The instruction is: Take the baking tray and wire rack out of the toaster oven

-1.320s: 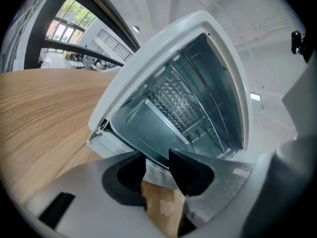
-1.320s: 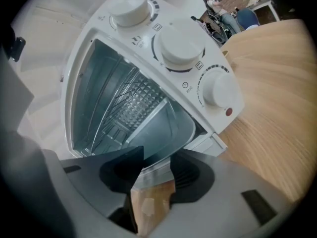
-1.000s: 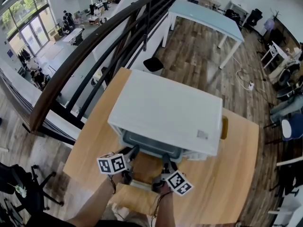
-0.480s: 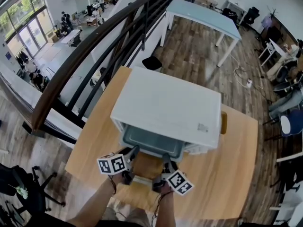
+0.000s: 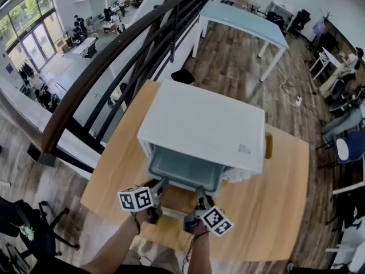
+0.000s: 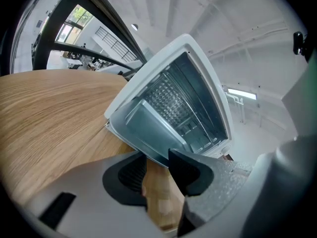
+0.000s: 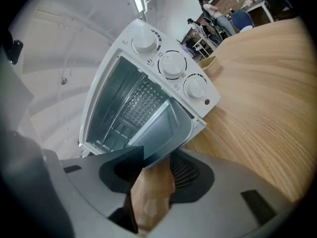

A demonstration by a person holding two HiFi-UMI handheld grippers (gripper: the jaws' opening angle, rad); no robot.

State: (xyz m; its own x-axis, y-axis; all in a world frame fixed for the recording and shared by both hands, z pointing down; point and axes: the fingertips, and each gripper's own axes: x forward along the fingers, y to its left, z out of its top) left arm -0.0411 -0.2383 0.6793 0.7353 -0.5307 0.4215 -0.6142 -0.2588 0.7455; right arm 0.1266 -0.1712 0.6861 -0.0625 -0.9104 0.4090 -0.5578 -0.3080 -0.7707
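Your left gripper (image 6: 156, 155) has its jaws pinching the front lip of the baking tray (image 5: 182, 169), on the lip's left part as the head view shows it; your right gripper (image 7: 157, 152) pinches the same lip further right; in each gripper view the lip crosses between the jaw tips and bare wood shows in the gap below it. The tray sits in the lower middle of the head view, jutting partly out of the open mouth of the white toaster oven (image 5: 202, 124), its far end inside; the oven stands on the wooden table (image 5: 274, 210), filling the frame's centre. Three knobs (image 7: 172, 64) line the oven's face at the upper centre of the right gripper view; a gridded surface (image 6: 168, 100) shows deep inside, but you cannot tell whether it is the wire rack.
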